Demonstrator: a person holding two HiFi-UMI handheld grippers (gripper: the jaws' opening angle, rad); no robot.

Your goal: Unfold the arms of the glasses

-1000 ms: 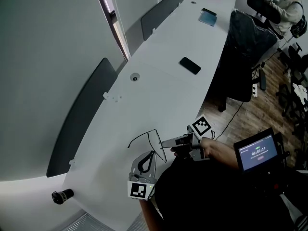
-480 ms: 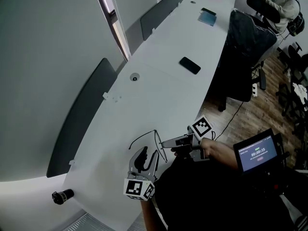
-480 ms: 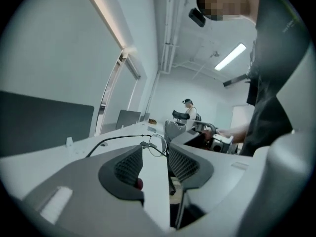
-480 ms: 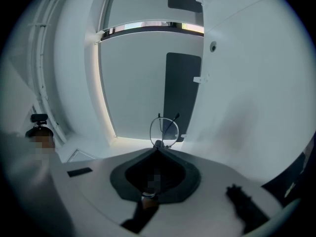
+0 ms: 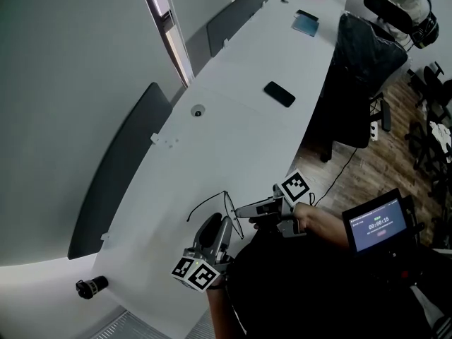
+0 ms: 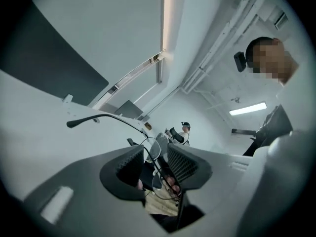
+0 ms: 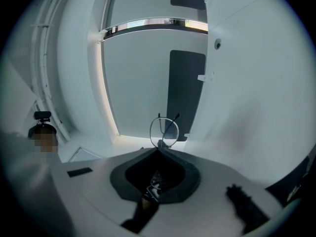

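Thin wire-framed glasses (image 5: 224,205) hang just above the white table (image 5: 233,133) near its front edge. My right gripper (image 5: 241,210) comes in from the right and is shut on the frame; in the right gripper view one lens ring (image 7: 164,128) stands up from the closed tips (image 7: 159,149). One arm (image 6: 106,116) of the glasses sticks out to the left. My left gripper (image 5: 219,224) sits just below the glasses. Its jaws sprang apart and have just been closing a little. A lens (image 6: 154,149) lies in the gap (image 6: 155,154), and the pads do not press on it.
A black phone (image 5: 279,95) lies mid-table and a blue-grey pad (image 5: 305,25) farther back. Dark divider panels (image 5: 120,175) line the table's left side. A black office chair (image 5: 360,62) stands to the right. A small screen (image 5: 378,224) sits at my right, a black cylinder (image 5: 92,287) at lower left.
My left gripper has rolled, so its marker cube faces another way, and its jaws went from shut to apart. The right gripper and the glasses have stayed put.
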